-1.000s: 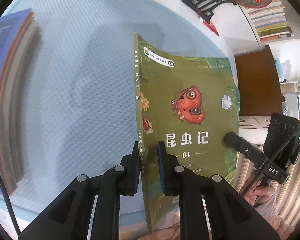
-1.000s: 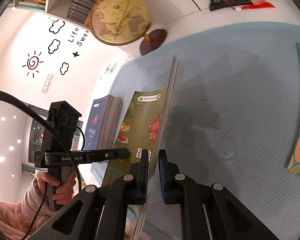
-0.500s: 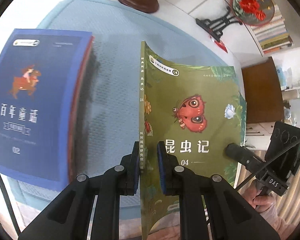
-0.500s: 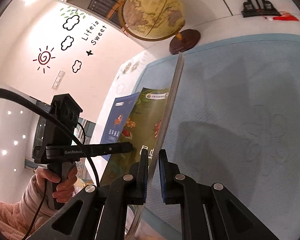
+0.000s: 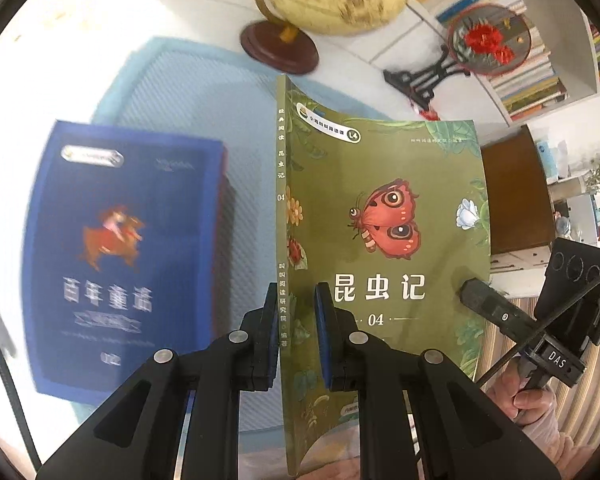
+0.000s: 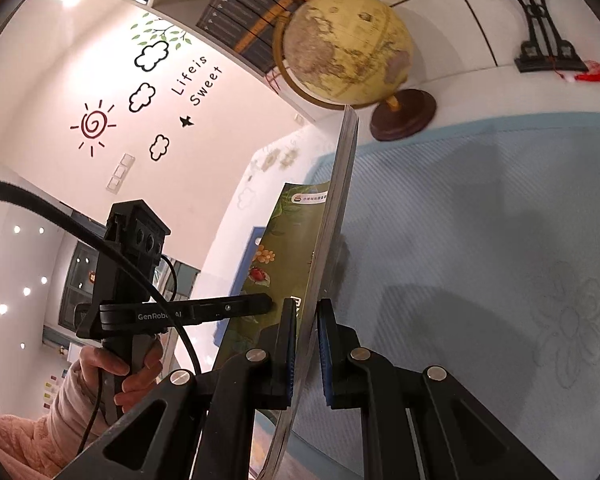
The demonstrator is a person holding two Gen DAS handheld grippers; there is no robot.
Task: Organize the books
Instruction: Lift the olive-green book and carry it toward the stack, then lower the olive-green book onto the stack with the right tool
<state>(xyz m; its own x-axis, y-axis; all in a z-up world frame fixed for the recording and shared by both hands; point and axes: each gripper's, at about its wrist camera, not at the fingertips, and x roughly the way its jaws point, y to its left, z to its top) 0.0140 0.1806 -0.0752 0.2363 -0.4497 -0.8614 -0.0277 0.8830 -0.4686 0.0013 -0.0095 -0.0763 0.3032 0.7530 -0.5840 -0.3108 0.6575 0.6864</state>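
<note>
Left wrist view showed the blue book stack (image 5: 124, 256), newly in sight, lying left of the green book (image 5: 384, 240), which the left tool (image 5: 296, 336) and right tool (image 6: 303, 344) both clamped narrowly, suggesting stacking came next.

The green book (image 5: 384, 216) has a red butterfly and white title letters on its cover. It is lifted above the mat, cover facing the left wrist view, in the center of the frame. The blue book (image 5: 120, 248) lies flat at left, blurred.
</note>
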